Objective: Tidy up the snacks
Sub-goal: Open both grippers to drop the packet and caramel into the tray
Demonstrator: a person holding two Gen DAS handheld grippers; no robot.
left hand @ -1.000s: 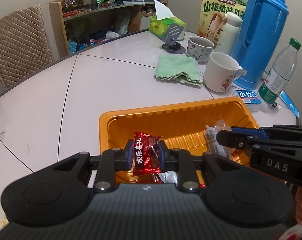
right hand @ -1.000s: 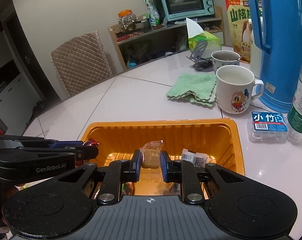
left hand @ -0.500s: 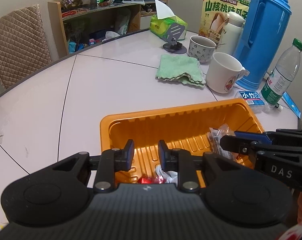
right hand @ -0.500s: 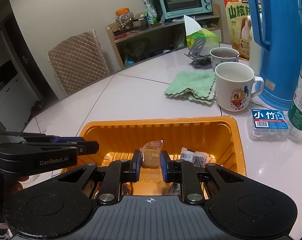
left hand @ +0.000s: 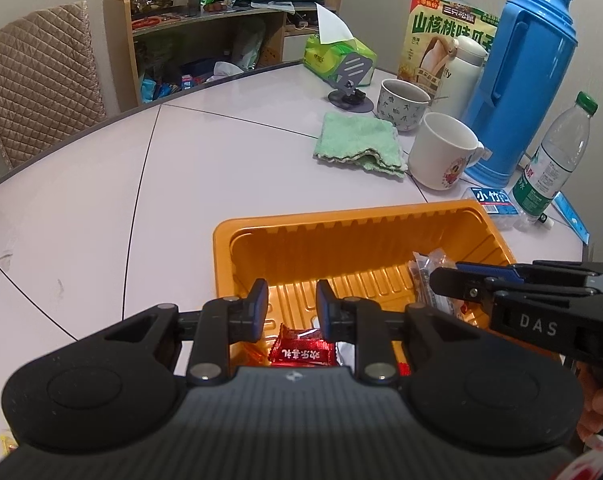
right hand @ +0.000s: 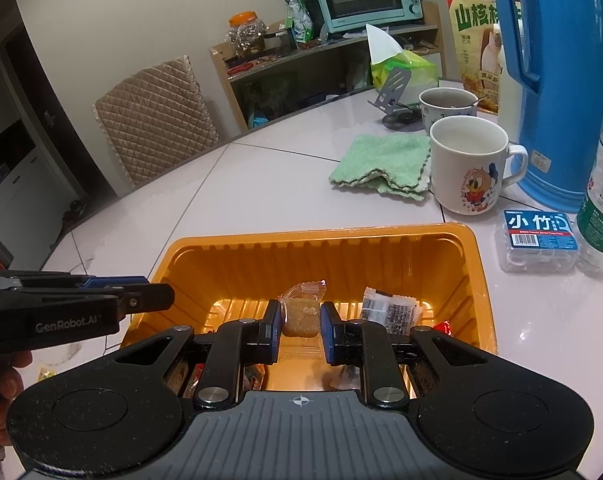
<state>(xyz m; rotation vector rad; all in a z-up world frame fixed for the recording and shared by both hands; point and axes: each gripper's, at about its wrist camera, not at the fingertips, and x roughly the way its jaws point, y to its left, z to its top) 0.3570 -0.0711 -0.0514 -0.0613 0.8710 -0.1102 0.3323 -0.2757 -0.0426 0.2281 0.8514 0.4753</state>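
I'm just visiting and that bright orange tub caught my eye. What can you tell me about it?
The orange tray is a shallow rectangular tub that looks like thin glossy plastic, with ribbed walls and floor, rounded corners and a flat rim. It sits upright on the white table, near the cartoon mug. Several wrapped snacks lie inside, among them a red packet and a dark printed one. Both grippers hang over its near edge.

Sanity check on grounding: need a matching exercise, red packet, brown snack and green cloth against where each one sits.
1. red packet
2. brown snack
3. green cloth

A. beside the white mug
B. held by the right gripper
C. lying in the orange tray, under the open left gripper

Pairs: 1-C, 2-B, 3-A
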